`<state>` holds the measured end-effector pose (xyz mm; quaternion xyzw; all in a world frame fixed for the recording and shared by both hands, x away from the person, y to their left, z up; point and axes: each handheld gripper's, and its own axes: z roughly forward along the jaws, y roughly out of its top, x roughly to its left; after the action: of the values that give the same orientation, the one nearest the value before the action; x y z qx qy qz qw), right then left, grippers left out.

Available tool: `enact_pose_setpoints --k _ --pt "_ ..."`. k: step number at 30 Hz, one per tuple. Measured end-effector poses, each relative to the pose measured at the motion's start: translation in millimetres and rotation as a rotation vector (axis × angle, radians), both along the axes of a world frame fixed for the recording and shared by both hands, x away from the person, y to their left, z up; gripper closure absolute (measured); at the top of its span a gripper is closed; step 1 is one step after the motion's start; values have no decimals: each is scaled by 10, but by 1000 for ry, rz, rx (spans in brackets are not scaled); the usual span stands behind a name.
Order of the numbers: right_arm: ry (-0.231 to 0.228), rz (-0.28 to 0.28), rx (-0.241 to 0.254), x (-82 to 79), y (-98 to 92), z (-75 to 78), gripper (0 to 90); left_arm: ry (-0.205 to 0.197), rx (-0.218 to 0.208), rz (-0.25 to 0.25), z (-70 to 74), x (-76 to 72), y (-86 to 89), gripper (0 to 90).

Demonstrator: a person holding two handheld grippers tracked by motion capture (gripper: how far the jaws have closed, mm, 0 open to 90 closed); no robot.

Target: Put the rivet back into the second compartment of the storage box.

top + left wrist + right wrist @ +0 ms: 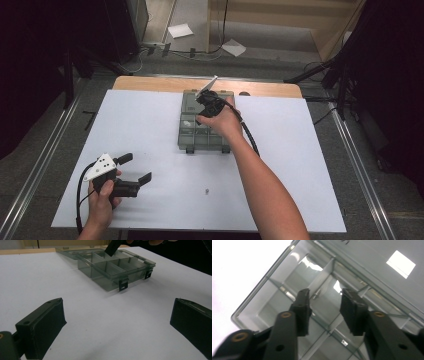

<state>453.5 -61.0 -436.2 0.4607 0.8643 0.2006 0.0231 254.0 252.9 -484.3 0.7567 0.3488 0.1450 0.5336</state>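
— Looking up top, where is the see-through grey plastic box with little rooms (202,127)?
— Middle of the white table (150,125). The right gripper (207,103) dips in, jaws a bit apart, holding nothing.
— And the left gripper (132,167)?
— Lower left, jaws wide.

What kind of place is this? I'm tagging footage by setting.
Probably a lab or recording workspace: a white-covered table, dark curtains at the sides, cables and loose paper on the floor.

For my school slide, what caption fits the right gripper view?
Open right gripper poised over the clear compartment box, jaws apart above a divider.
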Motion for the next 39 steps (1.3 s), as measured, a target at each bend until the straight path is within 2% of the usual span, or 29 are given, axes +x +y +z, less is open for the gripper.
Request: enact_pose_setpoints --k 10,12,17,22,30,34,39 --pt "-11 115 9 -170 90 95 258 -1 -1 2 2 -1 -2 0" --pt "-6 138 -3 -220 113 106 160 -3 -3 1 1 0 -3 0" --pt "-22 210 -37 -351 151 97 5 -2 -4 0 2 -3 -5 0" --pt "-44 256 -39 -494 140 127 0 -3 -6 1 0 -3 -8 0" --pt "-70 296 -57 -693 64 147 0 -2 -1 1 2 -5 -16 0" --pt "-90 305 -74 -793 36 136 0 -3 4 -1 2 -5 -14 0" --pt "-93 314 -63 -906 0 122 15 -4 2 -5 -1 -4 -18 0"
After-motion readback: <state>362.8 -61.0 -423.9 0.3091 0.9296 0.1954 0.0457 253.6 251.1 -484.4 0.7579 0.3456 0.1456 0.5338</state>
